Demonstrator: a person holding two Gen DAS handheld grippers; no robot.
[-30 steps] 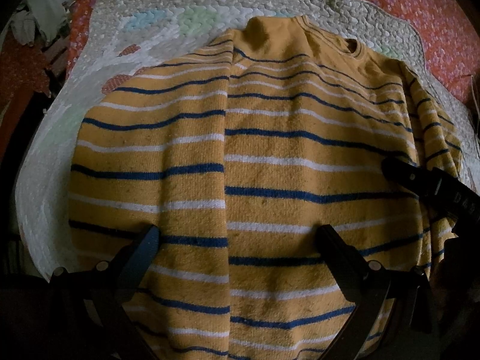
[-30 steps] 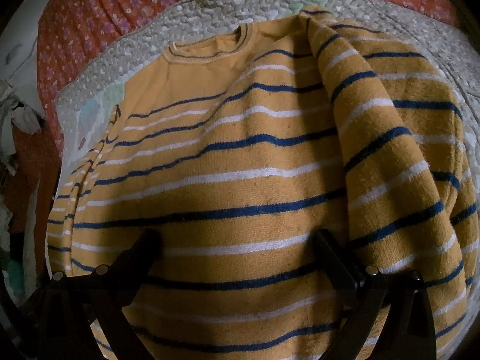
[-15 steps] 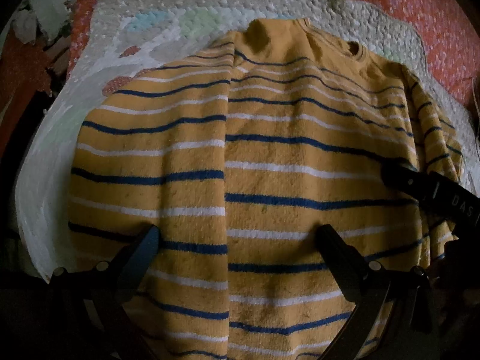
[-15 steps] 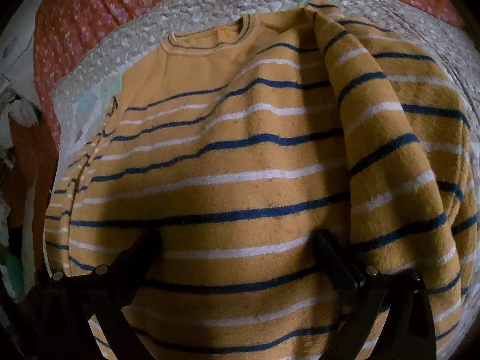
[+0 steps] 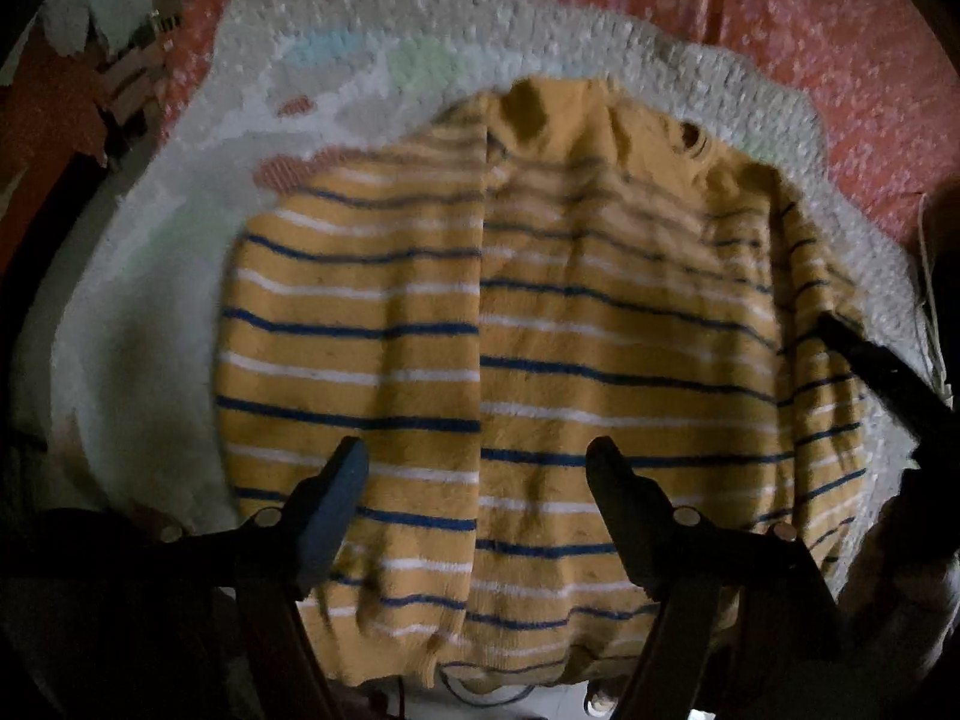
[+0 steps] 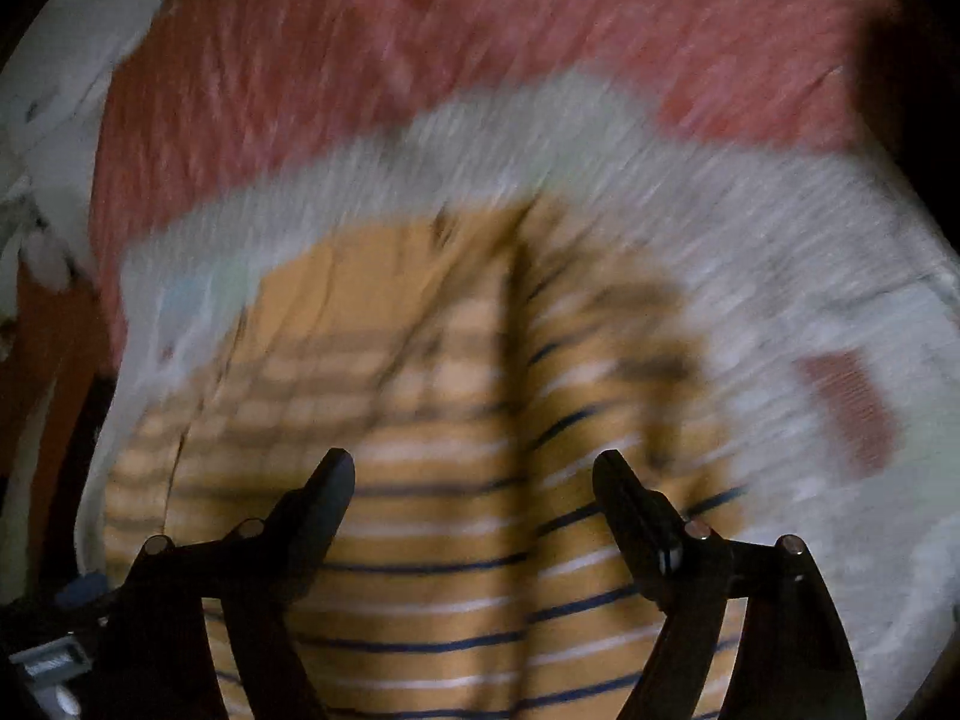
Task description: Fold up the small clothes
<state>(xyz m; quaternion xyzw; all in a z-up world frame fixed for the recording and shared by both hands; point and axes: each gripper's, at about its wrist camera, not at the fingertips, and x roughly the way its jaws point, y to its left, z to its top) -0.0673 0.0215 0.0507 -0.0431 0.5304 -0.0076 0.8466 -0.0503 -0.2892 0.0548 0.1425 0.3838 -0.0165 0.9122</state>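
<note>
Here both hand-held grippers, left point(image 5: 477, 468) and right point(image 6: 474, 477), are closing, seemingly empty, above the striped sweater point(image 5: 420, 324)

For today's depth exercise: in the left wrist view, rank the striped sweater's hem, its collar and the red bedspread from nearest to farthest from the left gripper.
1. Hem: bottom, under the left gripper.
2. Collar: upper right.
3. Red bedspread: top, beyond the quilt.
</note>
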